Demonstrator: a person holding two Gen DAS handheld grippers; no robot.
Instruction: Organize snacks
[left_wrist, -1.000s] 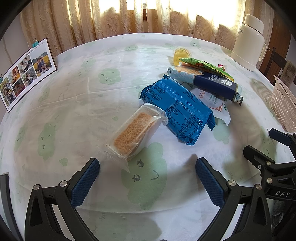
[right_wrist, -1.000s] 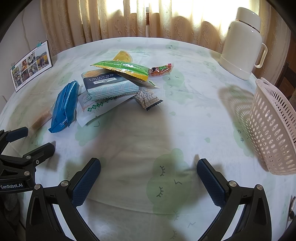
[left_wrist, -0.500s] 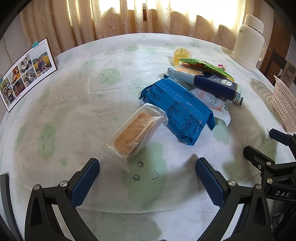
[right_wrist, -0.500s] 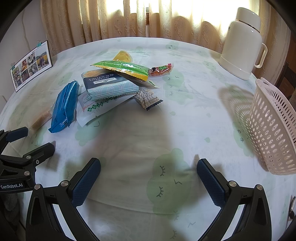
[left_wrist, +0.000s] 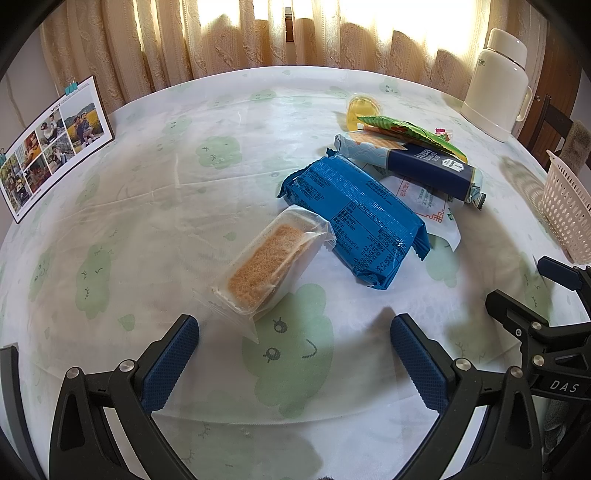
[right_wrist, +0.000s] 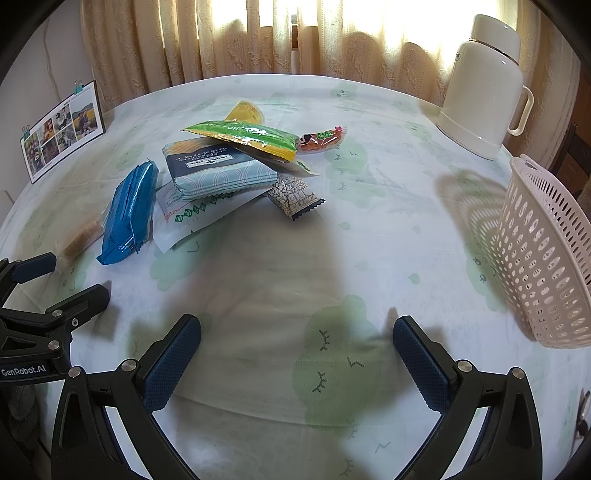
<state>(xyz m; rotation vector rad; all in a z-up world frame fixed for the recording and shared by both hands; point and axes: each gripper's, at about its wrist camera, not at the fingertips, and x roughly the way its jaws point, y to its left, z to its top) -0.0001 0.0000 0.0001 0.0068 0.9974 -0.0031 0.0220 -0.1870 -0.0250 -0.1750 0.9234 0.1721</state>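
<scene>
- left gripper (left_wrist: 293, 332) and right gripper (right_wrist: 297, 332): jaws spread, empty
- one thermos (right_wrist: 484, 85), one basket (right_wrist: 546, 258), one photo card (left_wrist: 48, 147)
- snack pile (right_wrist: 221, 173): maybe eight packets, overlapping

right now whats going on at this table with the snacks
A person holds two grippers above a round table, and neither has picked anything up. The left gripper is open, facing a clear-wrapped cake beside a blue packet. The right gripper is open over bare tablecloth. The other snacks lie piled farther back, and the white basket stands at the right.
</scene>
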